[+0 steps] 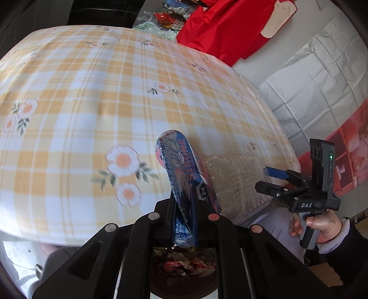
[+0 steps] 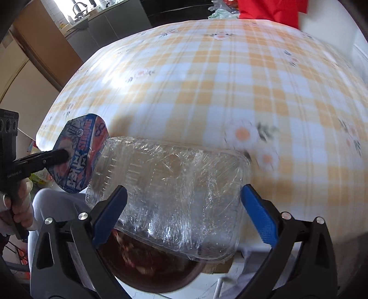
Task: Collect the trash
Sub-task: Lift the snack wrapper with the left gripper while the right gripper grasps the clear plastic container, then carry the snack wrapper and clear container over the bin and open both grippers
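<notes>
My left gripper [image 1: 189, 208] is shut on a round blue printed foil lid [image 1: 178, 158], which stands on edge just off the table's near edge. In the right wrist view the same lid [image 2: 80, 147] is pinched at its rim by the left gripper [image 2: 63, 156]. My right gripper [image 2: 184, 214] is shut on a clear plastic container [image 2: 174, 174] wrapped in film, held in the air between the blue pads [image 2: 258, 214]. The container [image 1: 234, 184] lies right beside the lid. Below both is a dark brown bin [image 2: 149, 273] with crumpled wrappers [image 1: 184, 264] inside.
The table [image 1: 92, 92] wears a yellow checked cloth with flowers. Red fabric [image 1: 225, 27] and a wire basket [image 1: 174, 13] with bags lie beyond its far edge. A person's hand [image 1: 322, 225] grips the right tool. Kitchen cabinets [image 2: 46, 46] stand to the left.
</notes>
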{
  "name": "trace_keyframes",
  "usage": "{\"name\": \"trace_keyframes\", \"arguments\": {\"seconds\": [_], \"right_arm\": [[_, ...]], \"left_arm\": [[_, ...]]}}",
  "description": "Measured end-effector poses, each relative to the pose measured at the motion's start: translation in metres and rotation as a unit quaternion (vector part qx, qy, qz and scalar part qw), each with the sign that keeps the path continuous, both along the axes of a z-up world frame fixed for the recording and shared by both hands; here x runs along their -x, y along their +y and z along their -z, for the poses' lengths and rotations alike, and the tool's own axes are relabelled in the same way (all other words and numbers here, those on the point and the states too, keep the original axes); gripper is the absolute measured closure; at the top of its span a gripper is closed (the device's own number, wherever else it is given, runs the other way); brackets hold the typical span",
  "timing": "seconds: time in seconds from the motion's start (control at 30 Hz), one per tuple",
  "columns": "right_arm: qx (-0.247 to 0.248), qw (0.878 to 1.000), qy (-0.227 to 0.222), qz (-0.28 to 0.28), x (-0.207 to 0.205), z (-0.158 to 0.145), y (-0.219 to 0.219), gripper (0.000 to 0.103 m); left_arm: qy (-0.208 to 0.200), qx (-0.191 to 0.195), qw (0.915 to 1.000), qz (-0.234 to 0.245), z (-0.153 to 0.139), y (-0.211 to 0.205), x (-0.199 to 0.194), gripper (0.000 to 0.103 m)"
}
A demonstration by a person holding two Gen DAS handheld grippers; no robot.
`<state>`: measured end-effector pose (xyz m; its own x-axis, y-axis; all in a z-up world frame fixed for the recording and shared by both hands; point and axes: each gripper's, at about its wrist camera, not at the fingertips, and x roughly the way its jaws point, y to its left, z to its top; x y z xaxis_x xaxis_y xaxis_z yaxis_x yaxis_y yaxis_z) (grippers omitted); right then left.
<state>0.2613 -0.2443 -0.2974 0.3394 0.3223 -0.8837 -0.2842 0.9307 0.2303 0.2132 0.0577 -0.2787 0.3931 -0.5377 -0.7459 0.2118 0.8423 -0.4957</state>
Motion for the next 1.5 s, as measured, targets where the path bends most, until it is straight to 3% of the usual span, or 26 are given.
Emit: {"name": "trace_keyframes", "arguments": {"seconds": [0.17,0.3,0.37,0.47,0.63,0.67,0.8,0.93,1.03,1.3,1.5], "right_arm": [[0.062,0.997,-0.042,0.0,0.028,-0.007,0.002,0.006],[0.109,0.987,-0.103,-0.065,0.053,-0.018,0.029,0.006],[0.147,0.974,-0.119,-0.122,0.068,-0.013,0.052,0.006],[0.237,0.941,-0.15,-0.19,0.085,0.005,0.085,0.006],[0.336,0.895,-0.183,-0.229,0.088,0.036,0.108,0.006],[0.342,0.892,-0.186,-0.229,0.087,0.037,0.108,0.006],[0.273,0.925,-0.171,-0.203,0.077,0.009,0.097,0.024],[0.206,0.945,-0.185,-0.176,0.072,-0.032,0.082,0.048],[0.15,0.959,-0.193,-0.144,0.069,-0.063,0.066,0.056],[0.051,0.974,-0.201,-0.095,0.079,-0.115,0.038,0.087],[0.008,0.974,-0.207,-0.09,0.102,-0.136,0.031,0.089]], "left_arm": [[-0.01,-0.001,0.9995,-0.029,0.003,-0.002,0.017,0.094],[-0.011,0.007,0.9983,-0.058,0.003,0.003,0.017,0.096],[-0.014,0.004,0.998,-0.062,0.002,0.004,0.018,0.097],[-0.019,-0.001,0.9975,-0.069,-0.003,0.007,0.017,0.098],[-0.024,0.001,0.9963,-0.082,-0.007,0.016,0.019,0.098],[-0.026,0.001,0.9961,-0.084,-0.009,0.018,0.02,0.098],[-0.039,-0.001,0.9956,-0.086,-0.018,0.024,0.029,0.098],[-0.063,0.001,0.9937,-0.093,-0.036,0.032,0.044,0.098],[-0.086,0.0,0.9913,-0.099,-0.049,0.035,0.057,0.098],[-0.137,0.004,0.9848,-0.106,-0.082,0.032,0.099,0.098],[-0.143,0.014,0.9839,-0.106,-0.09,0.031,0.122,0.098]]}}
